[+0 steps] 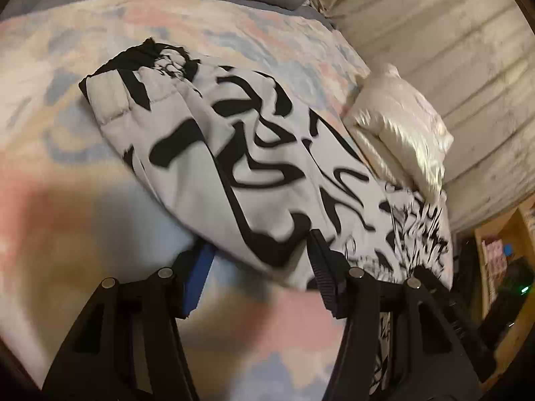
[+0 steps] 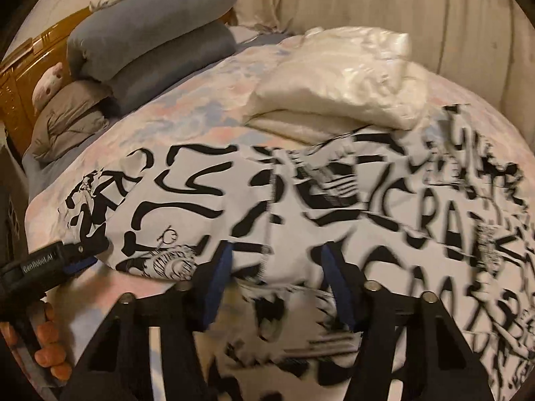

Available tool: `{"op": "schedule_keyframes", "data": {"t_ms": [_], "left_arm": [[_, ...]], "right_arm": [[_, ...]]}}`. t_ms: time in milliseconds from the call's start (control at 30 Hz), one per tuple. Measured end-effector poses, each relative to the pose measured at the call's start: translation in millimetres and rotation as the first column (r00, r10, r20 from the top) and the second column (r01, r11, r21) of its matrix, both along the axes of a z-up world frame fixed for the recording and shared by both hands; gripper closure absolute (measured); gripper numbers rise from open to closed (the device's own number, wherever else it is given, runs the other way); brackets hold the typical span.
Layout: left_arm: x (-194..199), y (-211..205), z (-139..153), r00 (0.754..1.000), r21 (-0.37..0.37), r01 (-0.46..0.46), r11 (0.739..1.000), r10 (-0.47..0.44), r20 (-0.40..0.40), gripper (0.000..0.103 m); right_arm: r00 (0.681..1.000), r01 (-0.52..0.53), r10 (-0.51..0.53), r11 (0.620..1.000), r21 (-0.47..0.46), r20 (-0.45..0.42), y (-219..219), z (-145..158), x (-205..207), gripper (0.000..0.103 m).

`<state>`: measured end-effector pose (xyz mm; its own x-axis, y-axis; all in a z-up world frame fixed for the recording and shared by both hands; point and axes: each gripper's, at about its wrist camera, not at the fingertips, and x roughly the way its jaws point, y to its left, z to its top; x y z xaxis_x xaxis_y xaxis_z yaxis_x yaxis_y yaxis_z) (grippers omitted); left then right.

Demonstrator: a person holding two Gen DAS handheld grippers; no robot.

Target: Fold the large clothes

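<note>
A large white garment with black graffiti print (image 1: 254,167) lies spread on the bed, also filling the right wrist view (image 2: 334,207). Its sleeve with a ribbed cuff (image 1: 113,100) lies folded over the body. My left gripper (image 1: 257,260) is open, its jaws spread at the garment's near edge, with cloth lying over the tips. It also shows at the left edge of the right wrist view (image 2: 80,260). My right gripper (image 2: 274,264) is open, jaws wide apart over the garment's near part. Both views are motion-blurred.
A pastel patterned bedspread (image 1: 167,26) covers the bed. A folded cream garment (image 2: 334,87) lies beside the printed one. Stacked blue-grey pillows (image 2: 150,33), a grey jacket (image 2: 63,123) and a wooden headboard (image 2: 20,77) are at the left. A curtain (image 1: 451,50) hangs behind.
</note>
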<state>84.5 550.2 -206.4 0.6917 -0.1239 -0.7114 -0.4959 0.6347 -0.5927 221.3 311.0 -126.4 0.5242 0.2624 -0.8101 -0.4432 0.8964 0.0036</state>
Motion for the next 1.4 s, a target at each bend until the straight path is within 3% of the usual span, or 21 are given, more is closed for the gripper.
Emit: {"op": "schedule_keyframes", "data": {"t_ms": [100, 167, 233, 267, 300, 367, 400, 567, 767, 867, 967, 1100, 1233, 1400], "left_arm": [[8, 11, -3, 0.999, -0.009, -0.030, 1.000, 0.030, 0.009, 0.049], [13, 15, -4, 0.999, 0.000, -0.048, 0.999, 0.048, 0.006, 0.050], [19, 17, -3, 0.997, 0.032, -0.075, 0.997, 0.075, -0.005, 0.065], [22, 17, -2, 0.994, 0.081, -0.106, 0.991, 0.108, -0.030, 0.082], [26, 17, -2, 0.991, 0.107, -0.118, 0.987, 0.123, -0.048, 0.092], [27, 16, 1, 0.989, 0.119, -0.135, 0.984, 0.141, -0.040, 0.099], [27, 15, 4, 0.989, 0.130, -0.139, 0.982, 0.144, -0.034, 0.100], [31, -17, 57, 0.993, 0.320, -0.119, 0.940, 0.115, 0.032, 0.100], [41, -86, 138, 0.991, 0.471, -0.050, 0.881, -0.014, 0.133, 0.100], [49, -133, 172, 0.981, 0.523, -0.009, 0.852, -0.093, 0.169, 0.100], [61, -186, 200, 0.959, 0.537, 0.053, 0.842, -0.193, 0.209, 0.100], [81, -265, 219, 0.922, 0.547, 0.160, 0.822, -0.322, 0.214, 0.100], [100, -344, 218, 0.880, 0.566, 0.267, 0.780, -0.437, 0.186, 0.100], [132, -450, 171, 0.817, 0.572, 0.452, 0.684, -0.575, 0.042, 0.100]], "right_arm": [[0.999, -0.013, 0.013, 1.000, -0.004, -0.038, 15, -21, 9, 0.061], [0.999, -0.016, 0.015, 1.000, -0.016, -0.045, 22, -32, 13, 0.061], [0.999, -0.023, 0.022, 0.999, -0.027, -0.040, 25, -38, 14, 0.061], [0.999, -0.026, 0.024, 0.999, -0.030, -0.039, 25, -39, 14, 0.061], [0.999, -0.028, 0.027, 0.999, -0.029, -0.041, 25, -42, 15, 0.061], [0.998, -0.028, 0.028, 0.999, -0.015, -0.051, 24, -44, 16, 0.061], [0.998, -0.027, 0.026, 1.000, -0.006, -0.057, 22, -44, 17, 0.061], [0.997, -0.012, 0.015, 0.999, 0.032, -0.073, 6, -32, 11, 0.061], [0.997, 0.045, -0.040, 0.996, 0.079, -0.060, -43, -2, -10, 0.061], [0.995, 0.098, -0.093, 0.988, 0.118, -0.042, -89, 17, -23, 0.061], [0.987, 0.160, -0.157, 0.977, 0.143, -0.031, -141, 32, -37, 0.061], [0.959, 0.283, -0.284, 0.946, 0.156, -0.018, -230, 50, -56, 0.061], [0.918, 0.390, -0.397, 0.905, 0.169, 0.006, -314, 62, -70, 0.061], [0.848, 0.522, -0.531, 0.830, 0.197, -0.013, -415, 58, -80, 0.061]]}}
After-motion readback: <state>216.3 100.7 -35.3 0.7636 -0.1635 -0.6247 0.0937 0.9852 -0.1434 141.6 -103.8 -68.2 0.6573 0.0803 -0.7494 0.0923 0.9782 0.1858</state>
